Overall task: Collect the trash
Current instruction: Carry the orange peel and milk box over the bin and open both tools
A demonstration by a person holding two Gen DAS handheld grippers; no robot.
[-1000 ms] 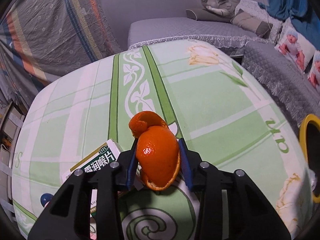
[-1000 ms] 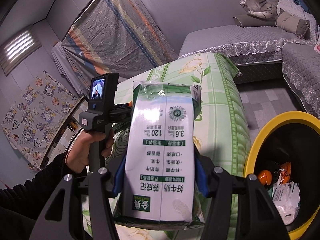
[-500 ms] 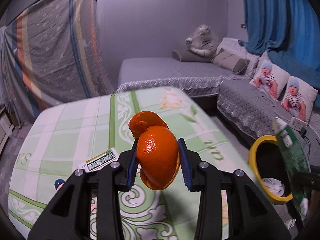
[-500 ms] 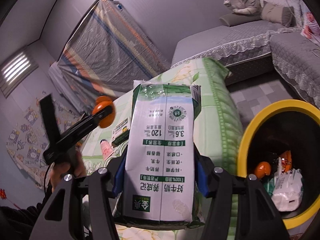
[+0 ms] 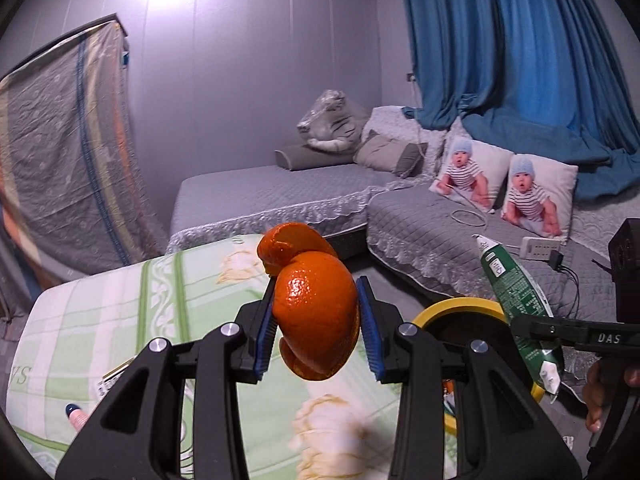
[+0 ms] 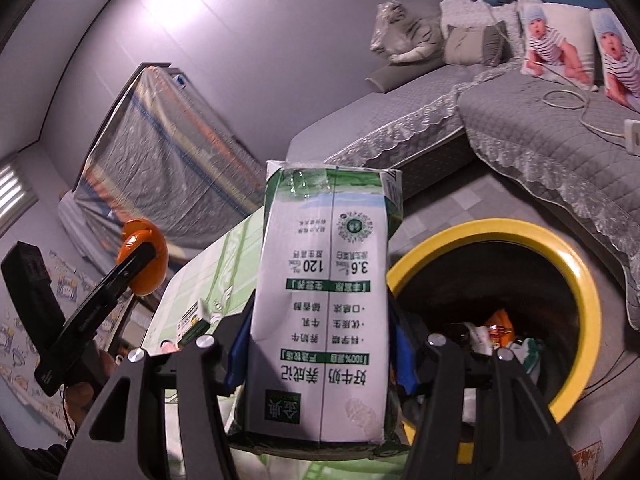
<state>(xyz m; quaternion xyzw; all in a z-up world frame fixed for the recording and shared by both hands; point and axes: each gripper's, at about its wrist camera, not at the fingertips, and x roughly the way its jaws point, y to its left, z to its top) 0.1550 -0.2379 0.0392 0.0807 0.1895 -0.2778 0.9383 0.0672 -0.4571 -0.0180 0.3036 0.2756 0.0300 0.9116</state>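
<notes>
My left gripper (image 5: 318, 326) is shut on a curled orange peel (image 5: 316, 312), held in the air above the green patterned table (image 5: 120, 320). In the right wrist view the same peel (image 6: 142, 262) shows at the left. My right gripper (image 6: 320, 354) is shut on a green and white milk carton (image 6: 324, 308), upside down. From the left wrist the carton (image 5: 516, 300) hangs over the rim of the yellow-rimmed trash bin (image 5: 460, 306). The bin (image 6: 576, 276) stands on the floor right of the table and holds several scraps.
A small green and white box (image 6: 192, 320) and a pink tube (image 5: 78, 416) lie on the table. Grey quilted sofas (image 5: 420, 232) with baby-print cushions stand behind the bin. A covered mattress (image 5: 64, 160) leans on the left wall. A person's hands hold both gripper handles.
My left gripper has lifted the peel off the table and swung right toward the bin. My right gripper has carried the carton closer to the bin.
</notes>
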